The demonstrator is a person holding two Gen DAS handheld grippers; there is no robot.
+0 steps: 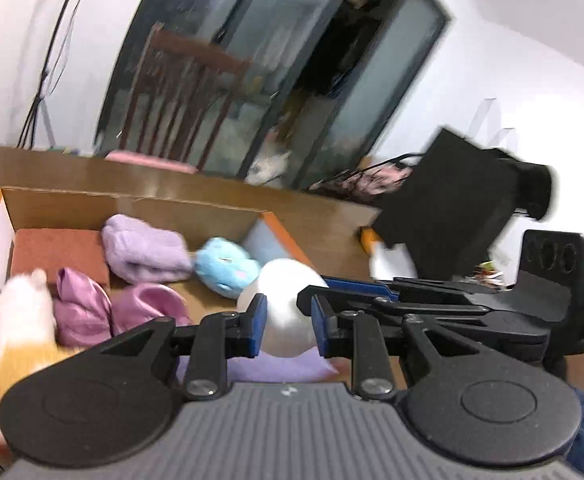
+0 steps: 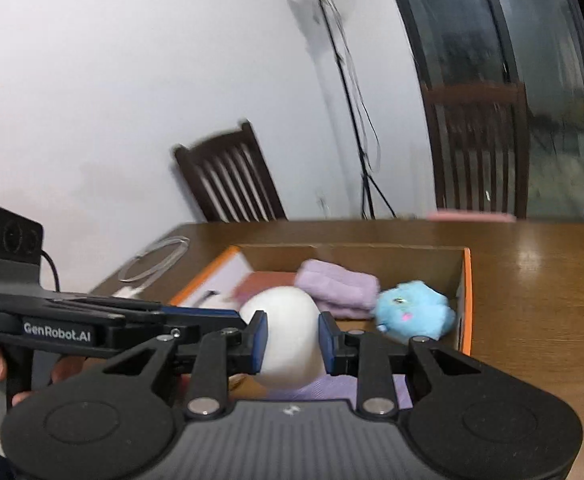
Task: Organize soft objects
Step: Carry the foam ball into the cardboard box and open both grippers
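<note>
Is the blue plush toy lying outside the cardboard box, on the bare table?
No. In the right wrist view the blue plush toy lies inside the cardboard box, against its orange-edged wall beside the folded lilac towel.

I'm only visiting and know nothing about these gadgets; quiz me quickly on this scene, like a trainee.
1. True or false: the blue plush toy lies inside the cardboard box.
2. What do the left tool and the right tool both clamp? A) white rounded soft object B) pink cloth C) chair
3. Fill in: the folded towel in the box is ____.
Key: 1 true; 2 A; 3 purple.
</note>
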